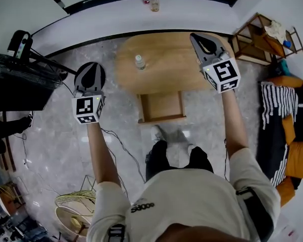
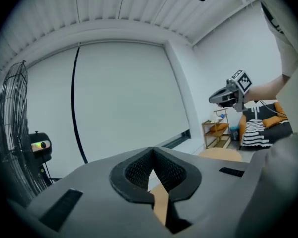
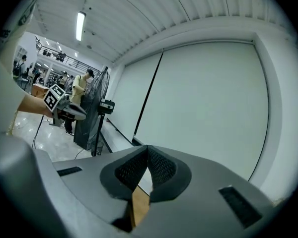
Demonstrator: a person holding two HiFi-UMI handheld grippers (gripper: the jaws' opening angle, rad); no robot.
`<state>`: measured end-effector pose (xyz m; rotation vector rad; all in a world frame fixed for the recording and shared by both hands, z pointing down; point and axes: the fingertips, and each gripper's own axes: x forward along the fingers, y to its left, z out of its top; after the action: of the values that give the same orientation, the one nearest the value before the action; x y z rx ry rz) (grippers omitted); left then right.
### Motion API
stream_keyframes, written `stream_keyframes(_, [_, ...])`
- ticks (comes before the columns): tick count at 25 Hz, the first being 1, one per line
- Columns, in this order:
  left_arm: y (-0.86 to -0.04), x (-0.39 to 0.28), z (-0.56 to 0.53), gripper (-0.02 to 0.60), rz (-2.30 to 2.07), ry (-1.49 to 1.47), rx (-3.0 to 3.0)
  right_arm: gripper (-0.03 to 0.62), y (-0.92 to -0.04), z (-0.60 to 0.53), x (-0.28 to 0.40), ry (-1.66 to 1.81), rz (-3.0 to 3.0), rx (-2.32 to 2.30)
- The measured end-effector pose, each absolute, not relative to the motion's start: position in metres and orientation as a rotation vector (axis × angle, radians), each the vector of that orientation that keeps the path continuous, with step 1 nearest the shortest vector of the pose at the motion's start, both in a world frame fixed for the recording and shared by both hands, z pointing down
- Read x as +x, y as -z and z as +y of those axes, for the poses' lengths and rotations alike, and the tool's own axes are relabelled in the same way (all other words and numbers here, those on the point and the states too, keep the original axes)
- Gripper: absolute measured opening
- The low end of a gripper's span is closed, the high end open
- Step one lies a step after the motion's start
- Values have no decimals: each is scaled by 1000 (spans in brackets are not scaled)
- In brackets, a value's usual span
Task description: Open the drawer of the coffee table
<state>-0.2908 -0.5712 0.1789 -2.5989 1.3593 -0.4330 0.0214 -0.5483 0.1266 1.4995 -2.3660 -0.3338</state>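
Marble floor (image 1: 116,130), white blinds all along the far wall, and a person standing right at the near side of a low oval coffee table (image 1: 166,54). The drawer (image 1: 161,107) is out, sticking toward the person's shoes, and from above it looks empty, just bare wood inside. So I'd say the job is basically done. What's funny is the pose: both arms are held up high, well above the table, tools pointing roughly level at the blinds. The left gripper (image 2: 152,151) has its jaws pinched together with nothing in them, only a sliver of tabletop showing through the gap lower down. Same for the right gripper (image 3: 147,148), closed up tight and empty. My guess is that's a "hands off, finished" pose, keeping both tools clear of the furniture so nothing gets bumped. A small bottle (image 1: 140,62) stands upright on the tabletop, well back from the drawer side, which is probably why pulling on the table didn't bother it. Off to the right are a wooden shelf (image 1: 257,39) and a sofa (image 1: 293,135) with orange cushions; a big black fan (image 1: 20,79) sits at the left. None of it is in the way.
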Motion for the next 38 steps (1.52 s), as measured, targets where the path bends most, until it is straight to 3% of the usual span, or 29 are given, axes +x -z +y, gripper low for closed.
stream_keyframes(12, [-90,-262,-534,18,1356,432,-2521,6,-40,-499,49,440,-2351,1458])
stream_keyframes(24, [-43,-216,-396,18,1401,442,-2412,6,-2,-390,78,474,-2481,1436])
stream_keyframes(38, [-41,-160,-212,18,1503,415,-2422,6,-20,-236,121,402,-2555,1283])
